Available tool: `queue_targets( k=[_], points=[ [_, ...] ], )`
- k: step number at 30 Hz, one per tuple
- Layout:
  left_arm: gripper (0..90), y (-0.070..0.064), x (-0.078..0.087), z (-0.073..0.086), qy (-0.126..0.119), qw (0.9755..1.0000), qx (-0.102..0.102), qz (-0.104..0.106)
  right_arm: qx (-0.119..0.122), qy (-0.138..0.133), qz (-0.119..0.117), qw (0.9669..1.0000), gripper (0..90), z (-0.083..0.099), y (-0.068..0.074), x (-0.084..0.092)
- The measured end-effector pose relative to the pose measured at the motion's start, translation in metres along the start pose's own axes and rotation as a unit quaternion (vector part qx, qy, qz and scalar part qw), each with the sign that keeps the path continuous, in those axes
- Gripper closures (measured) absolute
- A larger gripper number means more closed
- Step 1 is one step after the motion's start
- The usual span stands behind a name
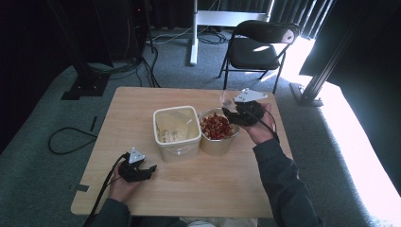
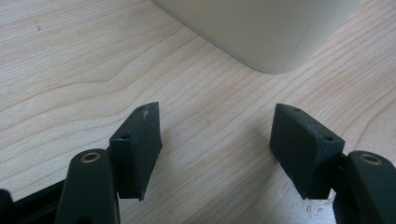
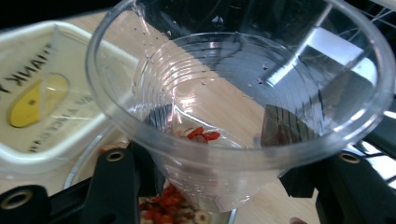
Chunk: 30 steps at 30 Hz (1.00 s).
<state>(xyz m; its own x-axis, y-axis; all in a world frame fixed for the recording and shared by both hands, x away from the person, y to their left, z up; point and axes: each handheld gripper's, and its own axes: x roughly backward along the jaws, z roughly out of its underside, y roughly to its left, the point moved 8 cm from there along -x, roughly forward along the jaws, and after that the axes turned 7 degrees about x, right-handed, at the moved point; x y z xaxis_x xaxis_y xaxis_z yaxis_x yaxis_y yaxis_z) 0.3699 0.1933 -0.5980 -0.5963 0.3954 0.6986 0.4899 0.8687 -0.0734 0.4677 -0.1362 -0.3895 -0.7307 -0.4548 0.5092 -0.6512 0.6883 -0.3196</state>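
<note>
Gripping a clear plastic cup (image 3: 233,107) over the round bowl of red berries (image 1: 216,126), the right gripper (image 1: 235,115) risks crushing its thin wall — too hard a squeeze spills the few berries inside. The left gripper (image 2: 217,149) rests wide, empty, beside the square tub (image 1: 177,130).

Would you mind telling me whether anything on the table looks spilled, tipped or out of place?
Nothing stands out. The square tub and the round bowl of red pieces sit upright side by side, with no spill visible on the table. The right gripper grips a clear plastic cup above the bowl.
</note>
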Motion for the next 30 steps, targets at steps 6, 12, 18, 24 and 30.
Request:
queue_targets(
  k=[6,12,18,24,30],
  points=[
    [34.5,0.0,0.0,0.0,0.0,1.0,0.0,0.0,-0.02,-0.022,-0.027,0.9992,43.1,-0.008,0.006,0.002],
    [33.5,0.0,-0.001,0.0,-0.001,1.0,0.0,0.001,-0.039,-0.041,-0.053,0.997,42.7,-0.017,0.011,0.007],
    [33.1,-0.001,-0.001,0.0,-0.001,1.0,-0.001,0.001,-0.046,-0.055,-0.075,0.9946,42.2,-0.028,0.019,0.013],
    [33.1,-0.001,-0.001,0.0,-0.002,1.0,-0.001,0.002,-0.035,-0.063,-0.089,0.9934,42.1,-0.041,0.033,0.013],
    [32.6,-0.001,-0.001,0.0,-0.001,1.0,-0.001,0.003,-0.027,-0.067,-0.107,0.9916,41.7,-0.055,0.047,0.009]
  ],
)
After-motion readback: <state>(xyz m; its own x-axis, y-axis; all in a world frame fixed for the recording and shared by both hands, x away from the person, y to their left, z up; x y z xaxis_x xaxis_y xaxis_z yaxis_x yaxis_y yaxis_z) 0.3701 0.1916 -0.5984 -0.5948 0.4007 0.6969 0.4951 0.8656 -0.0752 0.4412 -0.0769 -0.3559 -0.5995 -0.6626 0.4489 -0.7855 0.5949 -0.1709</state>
